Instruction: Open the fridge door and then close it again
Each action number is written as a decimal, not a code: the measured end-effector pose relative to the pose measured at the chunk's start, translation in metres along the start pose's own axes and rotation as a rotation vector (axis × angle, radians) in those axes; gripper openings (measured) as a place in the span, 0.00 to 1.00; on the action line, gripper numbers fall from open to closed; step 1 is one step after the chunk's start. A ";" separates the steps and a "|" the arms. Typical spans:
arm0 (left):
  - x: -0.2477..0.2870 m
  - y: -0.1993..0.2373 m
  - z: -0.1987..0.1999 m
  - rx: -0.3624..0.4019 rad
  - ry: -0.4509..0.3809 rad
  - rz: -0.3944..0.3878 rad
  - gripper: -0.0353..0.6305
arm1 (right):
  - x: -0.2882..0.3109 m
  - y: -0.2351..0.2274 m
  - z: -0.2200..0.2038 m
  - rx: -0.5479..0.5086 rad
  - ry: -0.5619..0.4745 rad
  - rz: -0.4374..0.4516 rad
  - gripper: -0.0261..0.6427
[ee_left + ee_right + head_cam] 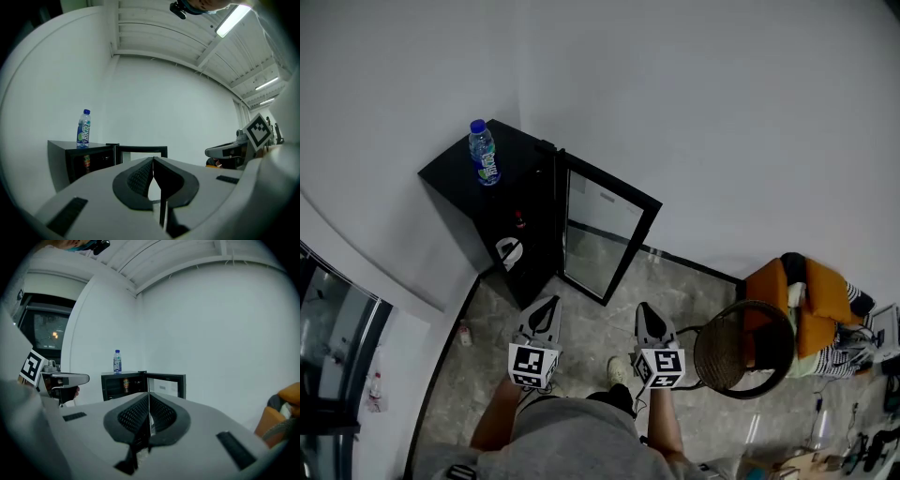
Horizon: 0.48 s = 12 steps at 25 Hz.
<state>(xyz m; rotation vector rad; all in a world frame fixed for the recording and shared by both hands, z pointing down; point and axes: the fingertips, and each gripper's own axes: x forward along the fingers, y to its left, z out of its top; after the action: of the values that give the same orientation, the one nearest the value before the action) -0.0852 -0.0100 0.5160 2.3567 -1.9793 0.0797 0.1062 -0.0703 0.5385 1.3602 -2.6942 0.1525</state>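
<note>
A small black fridge (487, 202) stands in the corner, its glass door (602, 234) swung wide open to the right. Inside it a can (125, 384) shows on a shelf. A water bottle (484, 153) stands upright on the fridge top. My left gripper (546, 314) and right gripper (650, 323) are both shut and hold nothing; they hang side by side in front of the fridge, short of the door and touching neither. The left gripper view shows the fridge (82, 161) and door (140, 151) ahead beyond the shut jaws.
A round wire-frame chair (741, 352) stands close to my right. Orange cushions (806, 291) and cables lie beyond it at the right edge. A dark glass panel (328, 337) runs along the left wall. White walls meet behind the fridge.
</note>
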 end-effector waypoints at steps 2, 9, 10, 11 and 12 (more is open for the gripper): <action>0.009 -0.005 -0.003 -0.004 0.006 0.020 0.06 | 0.007 -0.011 0.000 -0.003 0.005 0.025 0.08; 0.047 -0.018 -0.004 -0.020 0.018 0.103 0.06 | 0.039 -0.053 0.005 -0.003 0.009 0.113 0.08; 0.053 -0.020 -0.003 -0.017 0.020 0.115 0.06 | 0.044 -0.058 0.006 -0.005 0.008 0.129 0.08; 0.058 -0.022 -0.003 -0.014 0.023 0.128 0.06 | 0.049 -0.063 0.007 -0.007 0.008 0.144 0.08; 0.064 -0.025 -0.003 -0.012 0.026 0.141 0.06 | 0.054 -0.069 0.008 -0.007 0.007 0.156 0.08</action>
<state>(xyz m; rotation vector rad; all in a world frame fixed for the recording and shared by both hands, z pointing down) -0.0500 -0.0680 0.5241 2.1947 -2.1243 0.1049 0.1296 -0.1553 0.5415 1.1438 -2.7910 0.1617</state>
